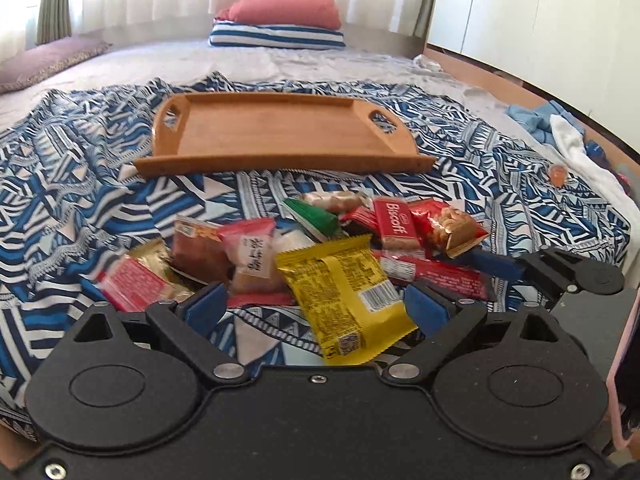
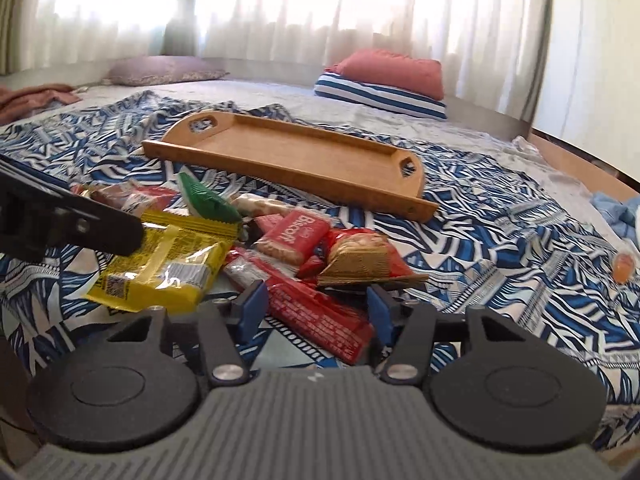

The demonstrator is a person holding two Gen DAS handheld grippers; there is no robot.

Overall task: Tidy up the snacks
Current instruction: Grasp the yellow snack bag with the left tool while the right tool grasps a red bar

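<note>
A heap of wrapped snacks lies on the blue patterned cloth [image 1: 80, 184] in front of a wooden tray [image 1: 280, 160] [image 2: 280, 176] with nothing in it. My left gripper [image 1: 316, 306] is open, with a yellow packet [image 1: 344, 296] [image 2: 160, 264] between its jaws, nearer the right pad. My right gripper [image 2: 316, 310] is half open astride a long red bar [image 2: 316, 320] [image 1: 440, 278]. Its pads stand right at the wrapper's edges, and no squeeze shows. Behind lie a Biscoff pack [image 1: 394, 220] [image 2: 296, 236], a green packet [image 1: 316, 216] [image 2: 208, 200] and a red and gold packet [image 1: 448, 228] [image 2: 360, 260].
Striped and red pillows [image 1: 276, 36] lie at the head of the bed and a purple cushion [image 1: 48, 60] at the left. Blue and white clothes [image 1: 560, 132] and a small orange cup [image 1: 558, 174] [image 2: 624, 266] sit by the bed's wooden right edge.
</note>
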